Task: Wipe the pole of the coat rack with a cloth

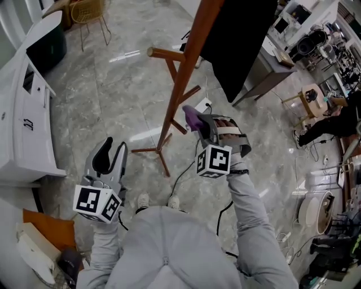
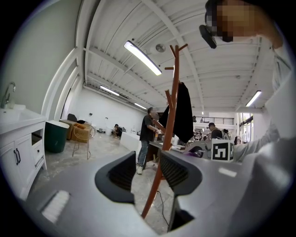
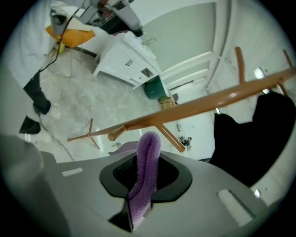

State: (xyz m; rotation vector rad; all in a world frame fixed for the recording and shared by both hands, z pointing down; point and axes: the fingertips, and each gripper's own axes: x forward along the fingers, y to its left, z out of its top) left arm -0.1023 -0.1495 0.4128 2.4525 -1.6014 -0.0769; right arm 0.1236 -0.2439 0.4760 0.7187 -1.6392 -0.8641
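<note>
The brown wooden coat rack pole (image 1: 183,73) rises from its legs (image 1: 159,149) on the marble floor, and a black coat (image 1: 240,39) hangs on it. My right gripper (image 1: 198,125) is shut on a purple cloth (image 1: 192,117), which it holds just right of the pole's lower part, apart from it. In the right gripper view the cloth (image 3: 145,169) stands folded between the jaws, with the pole (image 3: 208,104) beyond. My left gripper (image 1: 110,153) hangs open and holds nothing, left of the rack's base. The left gripper view shows the pole (image 2: 169,120) past the spread jaws.
A white cabinet (image 1: 22,113) runs along the left, with a dark green bin (image 1: 48,48) and a wire chair (image 1: 90,14) behind it. A table (image 1: 271,68) stands to the right of the rack. A power strip (image 1: 203,104) and cable lie on the floor near the base. People (image 2: 147,134) stand farther off.
</note>
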